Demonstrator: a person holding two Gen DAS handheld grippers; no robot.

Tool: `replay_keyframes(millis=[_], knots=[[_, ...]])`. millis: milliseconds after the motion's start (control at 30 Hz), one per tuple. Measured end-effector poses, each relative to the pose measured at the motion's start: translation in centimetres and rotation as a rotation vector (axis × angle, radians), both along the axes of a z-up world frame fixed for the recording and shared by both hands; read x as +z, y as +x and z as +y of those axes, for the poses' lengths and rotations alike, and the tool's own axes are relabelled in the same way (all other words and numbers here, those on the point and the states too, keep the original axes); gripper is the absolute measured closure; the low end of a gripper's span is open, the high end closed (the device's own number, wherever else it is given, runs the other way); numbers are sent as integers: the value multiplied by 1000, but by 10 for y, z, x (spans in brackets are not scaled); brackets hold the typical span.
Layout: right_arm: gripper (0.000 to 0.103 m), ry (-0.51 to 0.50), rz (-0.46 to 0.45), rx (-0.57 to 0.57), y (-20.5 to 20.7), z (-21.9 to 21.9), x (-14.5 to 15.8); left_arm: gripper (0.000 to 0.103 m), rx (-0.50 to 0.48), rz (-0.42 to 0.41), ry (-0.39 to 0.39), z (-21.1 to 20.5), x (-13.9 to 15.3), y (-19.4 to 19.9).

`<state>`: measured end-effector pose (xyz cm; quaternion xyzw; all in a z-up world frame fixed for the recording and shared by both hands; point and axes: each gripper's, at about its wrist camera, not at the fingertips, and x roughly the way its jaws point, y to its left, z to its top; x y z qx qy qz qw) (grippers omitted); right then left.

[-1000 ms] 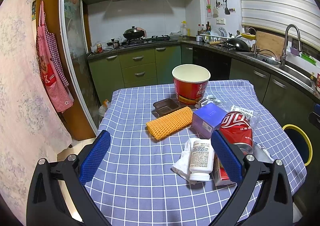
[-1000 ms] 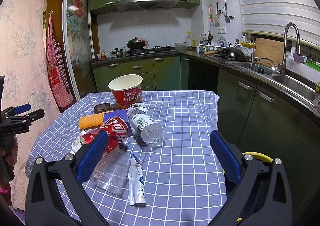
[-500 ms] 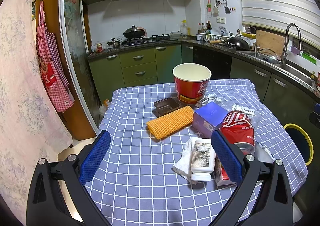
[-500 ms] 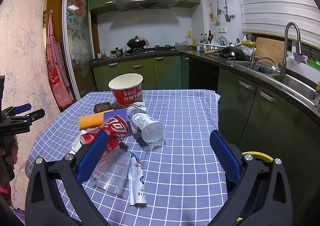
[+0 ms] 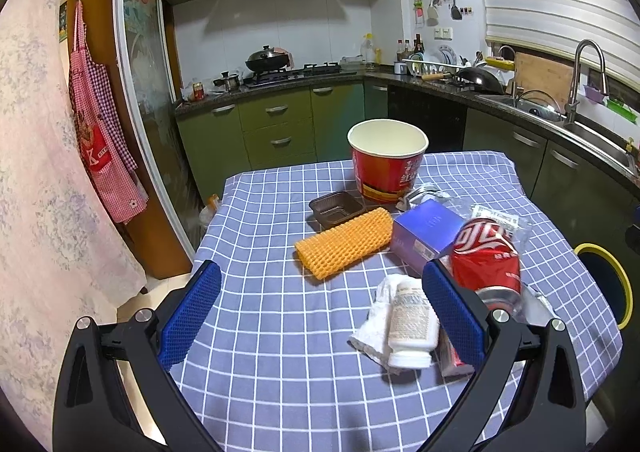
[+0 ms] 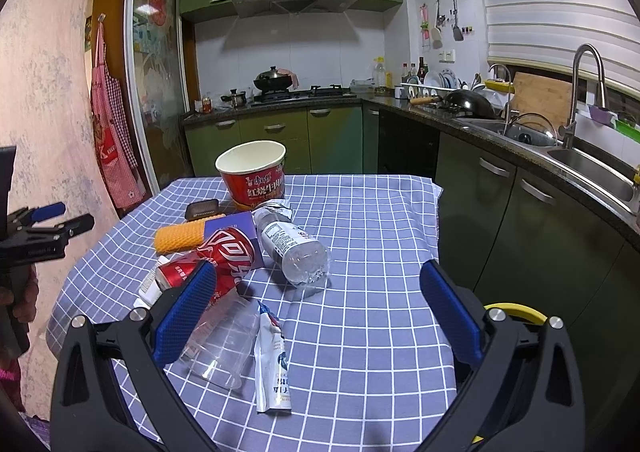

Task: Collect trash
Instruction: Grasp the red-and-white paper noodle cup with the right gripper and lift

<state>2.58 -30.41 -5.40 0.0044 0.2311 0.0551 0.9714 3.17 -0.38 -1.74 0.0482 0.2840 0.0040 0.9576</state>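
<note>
Trash lies on a blue checked tablecloth (image 5: 256,332): a red noodle cup (image 5: 386,160), a brown tray (image 5: 336,208), an orange foam net (image 5: 344,244), a blue box (image 5: 424,232), a crushed red can (image 5: 486,256), a white pill bottle (image 5: 412,320) on a tissue. The right wrist view adds a clear water bottle (image 6: 292,248), a clear plastic cup (image 6: 220,344) and a white sachet (image 6: 272,368). My left gripper (image 5: 320,308) is open and empty, above the near table edge. My right gripper (image 6: 316,308) is open and empty, above the sachet and cup.
A yellow-rimmed bin (image 5: 608,284) stands on the floor right of the table; its rim shows in the right wrist view (image 6: 516,312). Green cabinets, a stove and a sink counter (image 6: 560,156) line the back and right. An apron (image 5: 100,132) hangs on the left.
Both grippers stay open. The left wrist view has shifted very slightly; the objects have not moved.
</note>
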Motion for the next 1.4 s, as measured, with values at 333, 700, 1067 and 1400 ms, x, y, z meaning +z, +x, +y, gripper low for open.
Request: replay_keyframes(millis=[333,700,1067,1400], knots=[[6,-81,79,115,89,10,44,4,34,-6,-8,16,0,91],[6,-5,410,211,286,46,58,4,76,57,-52,28,-36,181],[28,3,690,118,412,83,3,4,45,78,-74,29,-52,185],[96,-79,785,78,427,96,-32,4,27,74,-85,28,-48,178]])
